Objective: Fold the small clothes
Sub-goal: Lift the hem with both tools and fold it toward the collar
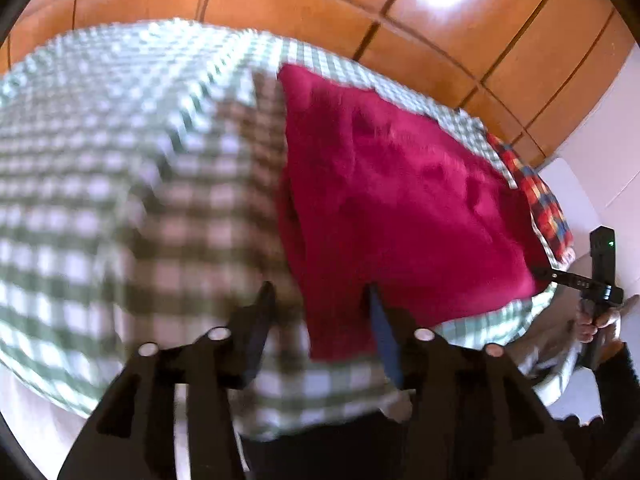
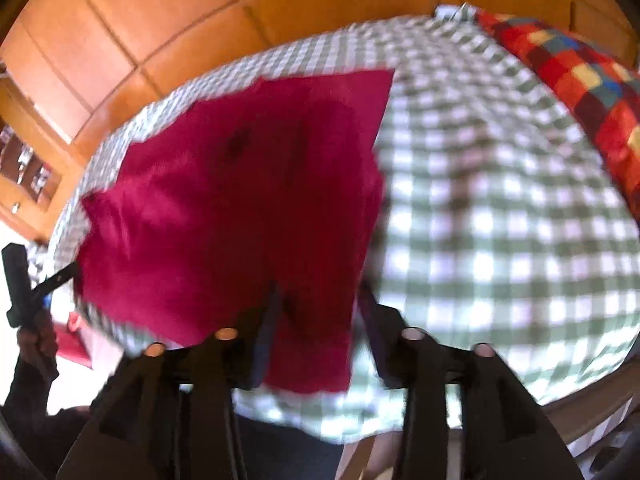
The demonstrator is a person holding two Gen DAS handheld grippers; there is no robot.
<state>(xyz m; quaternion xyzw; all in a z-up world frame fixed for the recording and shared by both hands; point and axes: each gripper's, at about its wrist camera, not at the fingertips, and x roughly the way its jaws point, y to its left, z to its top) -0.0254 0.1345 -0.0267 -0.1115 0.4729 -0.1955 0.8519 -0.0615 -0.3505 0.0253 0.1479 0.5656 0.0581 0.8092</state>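
A dark red cloth (image 1: 400, 200) (image 2: 240, 200) lies flat on the green-and-white checked table cover (image 1: 120, 160) (image 2: 500, 200). My left gripper (image 1: 320, 304) hovers over the cloth's near corner, its fingers apart; one finger is over the cover and the other over the red fabric, neither pressing it. My right gripper (image 2: 320, 300) straddles the cloth's other near corner, its fingers spread with the fabric edge lying loose between them. Each gripper also shows in the other's view, held in a hand at the cloth's side. Both views are blurred.
A multicoloured checked cloth (image 1: 544, 204) (image 2: 580, 92) lies along one edge of the table. Orange floor tiles (image 1: 280, 0) (image 2: 160, 20) surround the table's far side. A wooden shelf unit (image 2: 28, 168) stands at the left.
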